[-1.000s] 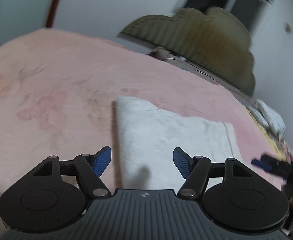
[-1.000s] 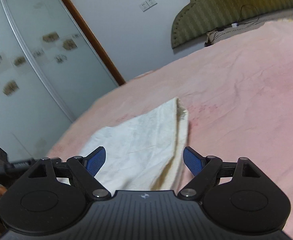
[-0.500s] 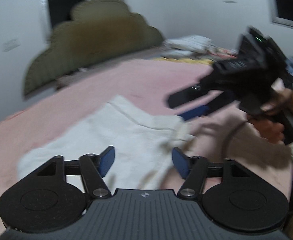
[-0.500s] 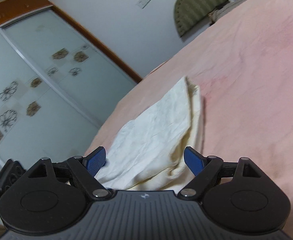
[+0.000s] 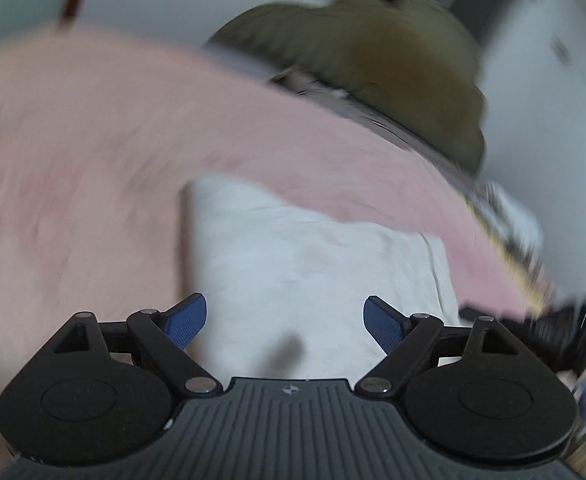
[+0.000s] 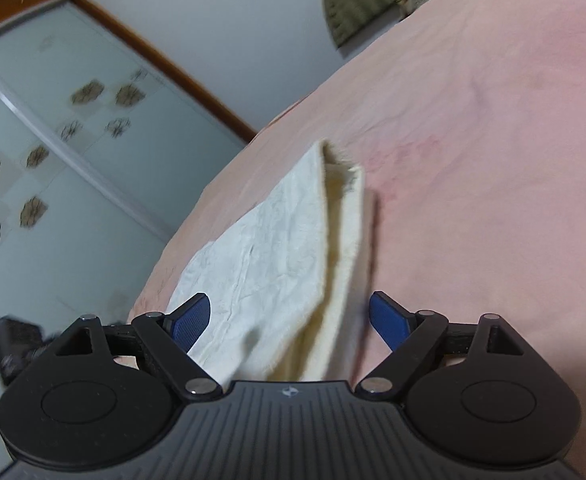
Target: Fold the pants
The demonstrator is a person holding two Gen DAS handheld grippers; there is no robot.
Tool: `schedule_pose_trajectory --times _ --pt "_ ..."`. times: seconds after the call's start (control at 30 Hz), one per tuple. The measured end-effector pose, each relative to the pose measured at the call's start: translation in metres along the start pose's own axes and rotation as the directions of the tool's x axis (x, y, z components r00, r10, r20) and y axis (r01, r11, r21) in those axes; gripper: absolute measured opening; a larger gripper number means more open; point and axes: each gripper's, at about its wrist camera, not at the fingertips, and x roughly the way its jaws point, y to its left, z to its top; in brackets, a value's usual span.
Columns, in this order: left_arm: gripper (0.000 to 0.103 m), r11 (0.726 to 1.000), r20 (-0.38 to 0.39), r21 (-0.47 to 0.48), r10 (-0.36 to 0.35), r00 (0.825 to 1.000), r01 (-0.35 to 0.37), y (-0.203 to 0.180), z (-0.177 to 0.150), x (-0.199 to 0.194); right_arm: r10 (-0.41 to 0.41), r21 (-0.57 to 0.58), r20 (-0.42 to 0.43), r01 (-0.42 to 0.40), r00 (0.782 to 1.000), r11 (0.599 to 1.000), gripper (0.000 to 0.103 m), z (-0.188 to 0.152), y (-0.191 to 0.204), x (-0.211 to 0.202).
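Pants [image 6: 277,256] lie folded into a layered rectangle on the pink bed [image 6: 493,160], seemingly nearly finished, both grippers' jaws wide open and empty, the left's having just opened.

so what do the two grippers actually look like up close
Both match: the left gripper and right gripper have a dark grey ribbed body with a small round emblem, two black rounded discs, black linkage arms with silver pivot pins, and blue textured pads. No cables or sleeves show.
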Motion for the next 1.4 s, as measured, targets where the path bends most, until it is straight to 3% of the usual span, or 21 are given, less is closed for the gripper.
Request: schedule_pose_trajectory --times 0.1,0.2,0.37,0.47,0.5,0.6,0.63,0.67,0.7,0.77,0.83,1.0,1.2,1.3,1.4 --pt "0.088 0.985 -0.04 -0.163 -0.058 0.997 0.051 0.035 0.01 0.015 0.018 -0.029 -0.051 -0.019 0.999 0.999 0.088 0.01 0.004 0.015" --pt "0.09 0.969 -0.033 -0.22 -0.124 0.992 0.114 0.05 0.013 0.026 0.047 -0.043 -0.086 -0.051 0.995 0.998 0.088 0.017 0.004 0.027" --pt "0.097 0.958 -0.023 -0.215 -0.2 0.979 0.191 0.049 0.022 0.043 0.1 -0.051 -0.107 -0.106 0.989 0.993 0.088 0.027 0.004 0.044" --pt "0.098 0.965 -0.039 -0.157 -0.219 0.975 0.21 0.036 0.023 0.053 0.087 -0.095 -0.111 -0.097 0.99 0.991 0.086 0.026 0.008 0.048" --pt "0.098 0.971 -0.044 -0.122 -0.212 0.976 0.205 0.03 0.022 0.057 0.072 -0.106 -0.11 -0.083 0.991 0.991 0.081 0.025 0.009 0.048" --pt "0.088 0.987 -0.069 0.011 -0.162 0.984 0.163 0.011 0.015 0.061 0.038 -0.092 -0.097 -0.047 0.995 0.995 0.052 0.02 0.005 0.045" --pt "0.073 0.99 -0.07 0.051 -0.129 0.989 0.133 0.006 0.013 0.06 0.04 -0.08 -0.097 -0.048 0.994 0.996 0.043 0.018 0.003 0.043" --pt "0.051 0.992 -0.065 0.091 -0.077 0.995 0.083 0.002 0.011 0.06 0.044 -0.08 -0.097 -0.052 0.994 0.995 0.041 0.017 0.004 0.042" --pt "0.041 0.991 -0.056 0.131 -0.03 0.998 0.037 -0.001 0.01 0.059 0.046 -0.09 -0.097 -0.054 0.994 0.994 0.038 0.015 0.007 0.041" --pt "0.025 0.989 -0.03 0.144 -0.03 0.999 0.034 0.0 0.006 0.053 0.049 -0.118 -0.092 -0.06 0.995 0.991 0.033 0.012 0.016 0.038" --pt "0.019 0.989 0.016 0.145 -0.038 0.999 0.036 -0.001 0.004 0.045 0.045 -0.144 -0.074 -0.056 0.996 0.988 0.03 0.014 0.028 0.035" --pt "0.014 0.965 0.148 0.26 -0.015 0.989 -0.024 -0.022 0.008 0.024 0.073 -0.235 -0.025 -0.077 0.997 0.969 0.027 0.035 0.057 0.035" --pt "0.014 0.934 0.302 0.324 0.053 0.952 -0.154 -0.027 0.055 0.008 0.121 -0.327 -0.016 -0.119 0.993 0.938 0.025 0.075 0.091 0.081" --pt "0.017 0.933 0.307 0.298 0.108 0.946 -0.203 -0.017 0.083 0.021 0.078 -0.332 -0.016 -0.079 0.997 0.94 0.025 0.094 0.093 0.121" --pt "0.021 0.936 0.252 0.244 0.19 0.949 -0.252 0.003 0.099 0.046 -0.008 -0.277 -0.075 -0.013 0.997 0.961 0.028 0.1 0.072 0.162"
